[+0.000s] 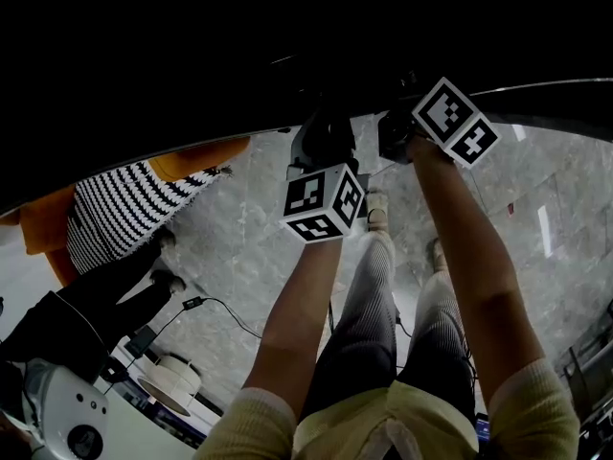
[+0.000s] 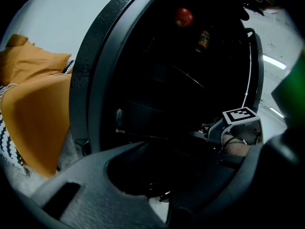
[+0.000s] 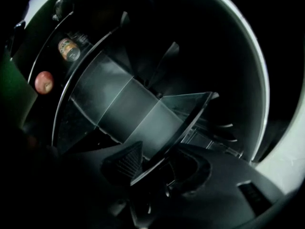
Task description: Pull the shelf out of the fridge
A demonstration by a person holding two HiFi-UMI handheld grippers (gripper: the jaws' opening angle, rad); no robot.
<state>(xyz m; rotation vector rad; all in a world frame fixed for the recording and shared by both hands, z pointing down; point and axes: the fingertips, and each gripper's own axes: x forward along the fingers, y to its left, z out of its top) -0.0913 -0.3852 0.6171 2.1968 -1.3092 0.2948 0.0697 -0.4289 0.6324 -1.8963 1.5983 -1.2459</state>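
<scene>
The fridge [image 2: 90, 66] stands open and is dark inside. In the right gripper view its glass shelf [image 3: 128, 109] runs slantwise, and its dark front rim [image 3: 186, 128] passes between the fingers of my right gripper [image 3: 153, 165]. The ribbed left pad [image 3: 125, 162] lies against the rim, with a dark gap on the other side, so those jaws are open around it. My left gripper [image 2: 157, 175] is shut low at the fridge opening; darkness hides anything it may be pinching. In the head view both marker cubes [image 1: 323, 202] [image 1: 455, 120] reach up into the black interior.
A red apple [image 2: 183, 16] and a can [image 2: 204, 39] sit deep in the fridge. An orange cushion [image 2: 33, 109] lies left of it. A person in a striped top [image 1: 124, 209] is at the left, with cables and a white device [image 1: 172, 377] on the marble floor.
</scene>
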